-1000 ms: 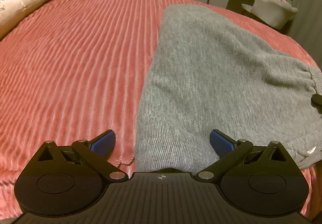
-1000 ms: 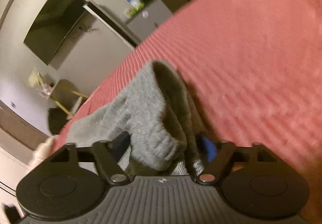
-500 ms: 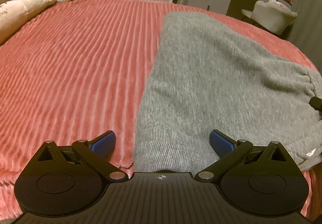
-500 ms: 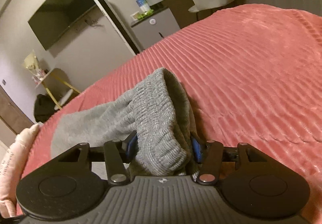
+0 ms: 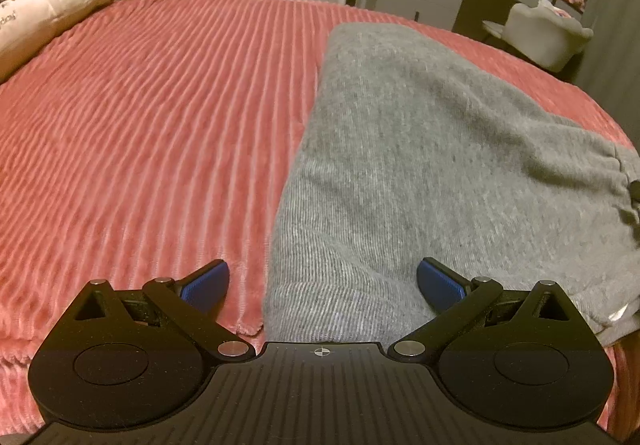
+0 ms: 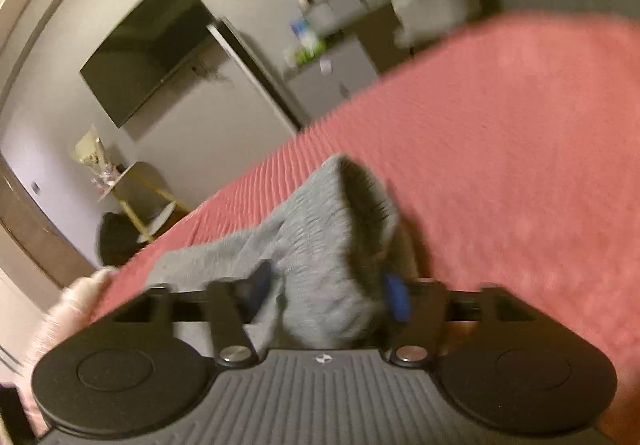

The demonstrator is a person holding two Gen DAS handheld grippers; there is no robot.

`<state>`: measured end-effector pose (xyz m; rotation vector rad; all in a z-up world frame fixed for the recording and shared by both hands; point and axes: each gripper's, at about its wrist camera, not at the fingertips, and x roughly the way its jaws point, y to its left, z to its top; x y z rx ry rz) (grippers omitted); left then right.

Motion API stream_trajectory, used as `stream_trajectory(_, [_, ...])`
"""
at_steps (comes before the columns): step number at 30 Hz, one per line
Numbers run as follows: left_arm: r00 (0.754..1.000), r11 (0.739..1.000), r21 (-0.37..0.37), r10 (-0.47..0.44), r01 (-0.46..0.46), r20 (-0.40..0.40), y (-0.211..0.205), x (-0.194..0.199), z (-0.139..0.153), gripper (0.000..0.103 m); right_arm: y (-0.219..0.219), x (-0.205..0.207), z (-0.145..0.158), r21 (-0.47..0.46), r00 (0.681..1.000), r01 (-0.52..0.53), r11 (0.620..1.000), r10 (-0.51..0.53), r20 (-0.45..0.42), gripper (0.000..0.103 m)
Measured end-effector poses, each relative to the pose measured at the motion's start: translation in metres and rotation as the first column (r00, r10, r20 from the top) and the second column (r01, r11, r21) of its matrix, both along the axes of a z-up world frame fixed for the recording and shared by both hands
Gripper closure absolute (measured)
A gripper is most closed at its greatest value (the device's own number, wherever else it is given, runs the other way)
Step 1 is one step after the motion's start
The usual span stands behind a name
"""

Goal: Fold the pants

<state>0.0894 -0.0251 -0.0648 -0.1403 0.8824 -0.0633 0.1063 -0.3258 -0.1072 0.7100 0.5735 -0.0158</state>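
Blur hides whether right gripper (image 6: 328, 291) pinches pants (image 6: 320, 245)

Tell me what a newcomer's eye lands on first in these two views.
First, the grey pants spread lengthwise on the ribbed pink bedspread, filling the right half of the left wrist view. Next, the left gripper, jaws wide open around the near end of the pants without pinching it. In the blurred right wrist view, a bunched fold of the pants stands up between the pads of the right gripper, whose jaws have just been opening.
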Motion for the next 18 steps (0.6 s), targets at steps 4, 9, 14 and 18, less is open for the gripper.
stream_trajectory(4, [1.000,1.000,0.003,0.003,-0.003,0.009,0.000,-0.001,0.001,0.000,-0.006,0.004,-0.001,0.030,0.999,0.043,0.999,-0.042,-0.022,0.055])
stream_trajectory(9, [0.972,1.000,-0.005,0.020,-0.020,0.235,0.004,-0.024,0.024,0.000,0.007,-0.006,0.022,-0.038,0.996,0.017,0.999,-0.014,0.084,0.065])
stream_trajectory(14, [0.987,0.999,0.010,0.033,-0.035,0.158,0.004,-0.014,0.014,0.000,0.004,0.000,0.038,-0.035,0.975,-0.056,0.998,0.062,0.215,0.064])
stream_trajectory(18, [0.999,1.000,-0.015,0.016,-0.016,0.031,0.004,0.001,-0.001,0.000,-0.009,0.024,0.004,-0.116,0.997,-0.011,0.993,0.002,-0.081,0.048])
